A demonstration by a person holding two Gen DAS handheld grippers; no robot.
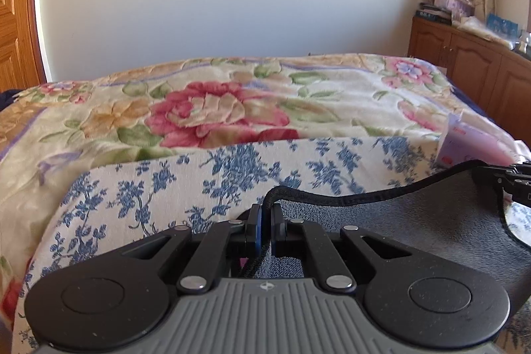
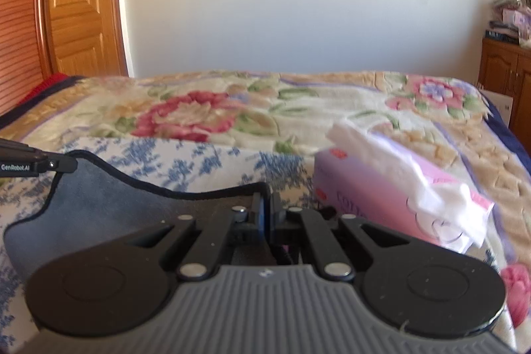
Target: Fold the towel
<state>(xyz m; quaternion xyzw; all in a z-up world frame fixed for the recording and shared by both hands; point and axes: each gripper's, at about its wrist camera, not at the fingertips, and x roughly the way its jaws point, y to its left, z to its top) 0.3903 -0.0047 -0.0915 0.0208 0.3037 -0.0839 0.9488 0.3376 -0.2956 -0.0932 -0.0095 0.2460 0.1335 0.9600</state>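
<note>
Towel (image 1: 415,221) — grey, with a dark stitched hem — hangs lifted between the two grippers above a blue-flowered cloth (image 1: 232,175) spread on the bed. The left gripper (image 1: 265,221) has its jaws pinched narrow on one corner of the hem; the right gripper (image 2: 267,214) is clamped the same way on the other corner. Just beside the right gripper, on the floral blanket (image 2: 265,115), lies a pink tissue pack (image 2: 381,198) with white tissue spilling out. Farther off stand a wooden door (image 2: 83,5) and a cluttered cabinet (image 1: 464,62).
</note>
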